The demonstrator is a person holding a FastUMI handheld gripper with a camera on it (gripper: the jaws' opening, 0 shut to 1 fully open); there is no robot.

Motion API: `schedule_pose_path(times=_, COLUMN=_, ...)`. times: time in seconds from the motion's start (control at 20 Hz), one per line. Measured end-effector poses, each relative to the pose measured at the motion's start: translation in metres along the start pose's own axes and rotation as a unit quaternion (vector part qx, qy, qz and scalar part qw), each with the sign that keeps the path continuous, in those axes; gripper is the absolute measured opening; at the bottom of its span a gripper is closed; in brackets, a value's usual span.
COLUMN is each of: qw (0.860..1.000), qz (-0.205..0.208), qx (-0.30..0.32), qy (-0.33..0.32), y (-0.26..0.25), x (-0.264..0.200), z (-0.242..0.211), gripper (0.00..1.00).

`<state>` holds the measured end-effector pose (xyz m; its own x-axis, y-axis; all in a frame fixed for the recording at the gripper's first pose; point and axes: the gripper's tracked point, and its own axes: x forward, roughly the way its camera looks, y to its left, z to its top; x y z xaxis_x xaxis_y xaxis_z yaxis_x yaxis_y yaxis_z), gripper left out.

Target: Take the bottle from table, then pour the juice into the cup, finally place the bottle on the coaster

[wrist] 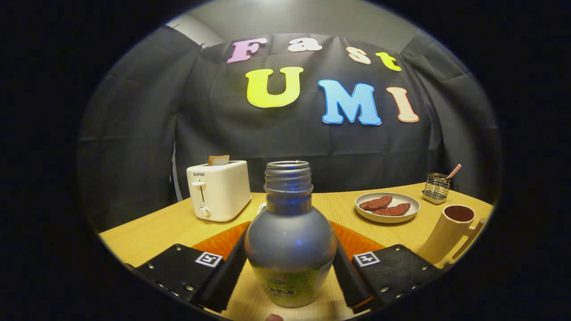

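1. currently: light wood-grain worktop (169,225) in a booth walled with black cloth; a strip of pale grey wall shows above the cloth.
2. tongs (290,272) narrowed onto the bottle (290,240), the dark ribbed fingers (225,274) pressing its belly from both sides. a square black-and-white marker sits on each tong body.
3. bottle: upright between the fingers, cap off, threaded neck bare, contents dark. green-yellow label low on the body, its print too curved and cropped to read.
4. orange ribbed coaster (218,243) lies on the worktop right behind the bottle, showing on both sides of it. whether the bottle rests on the worktop or is lifted, cannot tell.
5. cup (450,234): cream, handled, leaning in this lens, beyond the right finger; dark red liquid up near its rim.
6. plate (387,207), pale, holds two reddish-brown slices, behind the cup.
7. wire holder (436,188) beside the plate, with a striped straw in it.
8. white toaster (218,191) beyond the left finger, a slice of toast raised in its slot; brand lettering "supor" on its front.
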<state>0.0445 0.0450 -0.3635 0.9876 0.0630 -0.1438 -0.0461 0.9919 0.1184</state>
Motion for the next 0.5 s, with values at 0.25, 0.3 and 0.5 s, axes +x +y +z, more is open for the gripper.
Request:
schedule_pose_path(times=0.25, qw=0.999, qz=0.015, qx=0.024, qy=-0.017, y=-0.005, x=-0.007, z=0.028, gripper=0.80)
schedule_pose_path(times=0.3, qw=0.999, qz=0.023, qx=0.035, qy=-0.027, y=-0.005, x=-0.010, z=0.046, gripper=0.80)
schedule_pose_path(times=0.5, qw=0.998, qz=0.008, qx=0.056, qy=-0.003, y=-0.025, x=-0.011, z=0.080, gripper=0.79)
